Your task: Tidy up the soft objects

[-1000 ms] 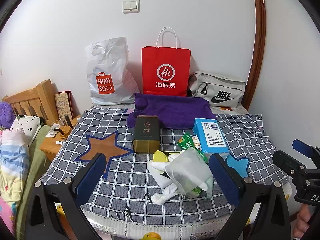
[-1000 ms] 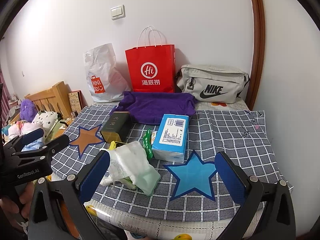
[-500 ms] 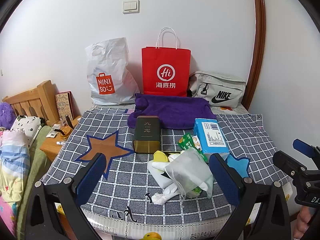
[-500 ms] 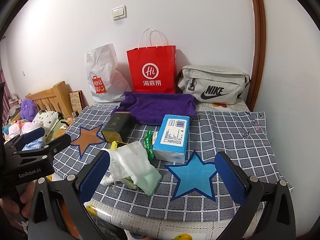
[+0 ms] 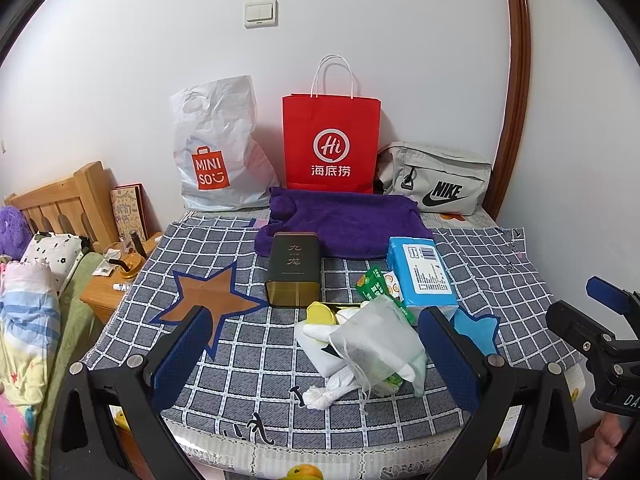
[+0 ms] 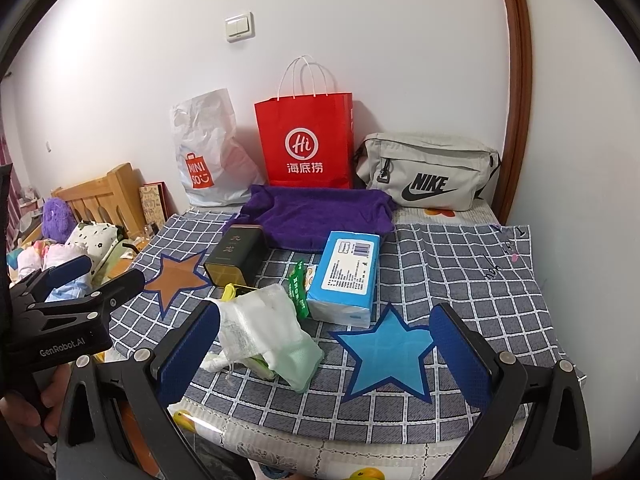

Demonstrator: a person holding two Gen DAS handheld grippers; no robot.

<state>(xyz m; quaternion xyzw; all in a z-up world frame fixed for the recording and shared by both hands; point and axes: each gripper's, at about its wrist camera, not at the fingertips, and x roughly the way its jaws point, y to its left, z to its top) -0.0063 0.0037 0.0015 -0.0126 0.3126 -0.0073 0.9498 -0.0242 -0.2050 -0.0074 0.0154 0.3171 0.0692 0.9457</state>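
Both claws, left claw [image 5: 316,344] and right claw [image 6: 324,346], still hover spread wide and empty near the mesh pouch [image 5: 370,344]; nothing has moved, so sorting hasn't begun.

I hold my left gripper [image 5: 316,350] low at the near edge of the checked cloth [image 5: 248,364], its blue pads spread wide and empty. My right gripper [image 6: 324,350] hovers beside it over that edge, likewise gaping with nothing between.
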